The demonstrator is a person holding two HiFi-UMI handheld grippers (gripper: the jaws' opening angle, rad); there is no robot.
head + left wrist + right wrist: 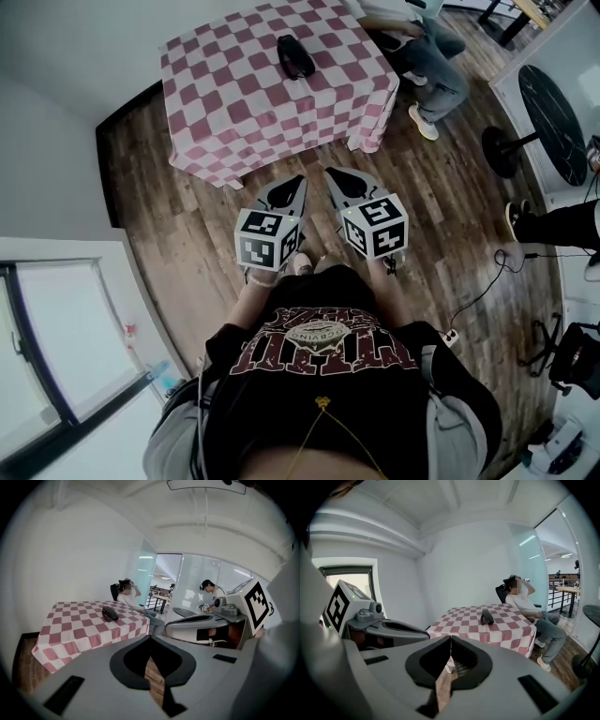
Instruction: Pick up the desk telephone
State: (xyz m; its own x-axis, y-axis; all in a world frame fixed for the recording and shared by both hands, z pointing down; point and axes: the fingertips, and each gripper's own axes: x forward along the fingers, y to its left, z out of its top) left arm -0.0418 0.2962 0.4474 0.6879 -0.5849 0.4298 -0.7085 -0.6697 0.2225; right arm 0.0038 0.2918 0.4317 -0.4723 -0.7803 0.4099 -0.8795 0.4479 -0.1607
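A black desk telephone (pixel 294 55) lies on a table with a red and white checked cloth (pixel 244 103). It shows small and far off in the left gripper view (pixel 110 613) and in the right gripper view (pixel 487 617). My left gripper (pixel 300 180) and right gripper (pixel 334 174) are held side by side over the wooden floor, a good way short of the table. Both point toward it. Each has its jaws closed tip to tip with nothing between them.
A person sits in a chair (pixel 433 58) at the far right of the table. A round black table (pixel 555 122) stands at the right. Another person's shoe (pixel 516 221) and a cable (pixel 487 291) lie on the floor at right. A white wall (pixel 56 141) runs along the left.
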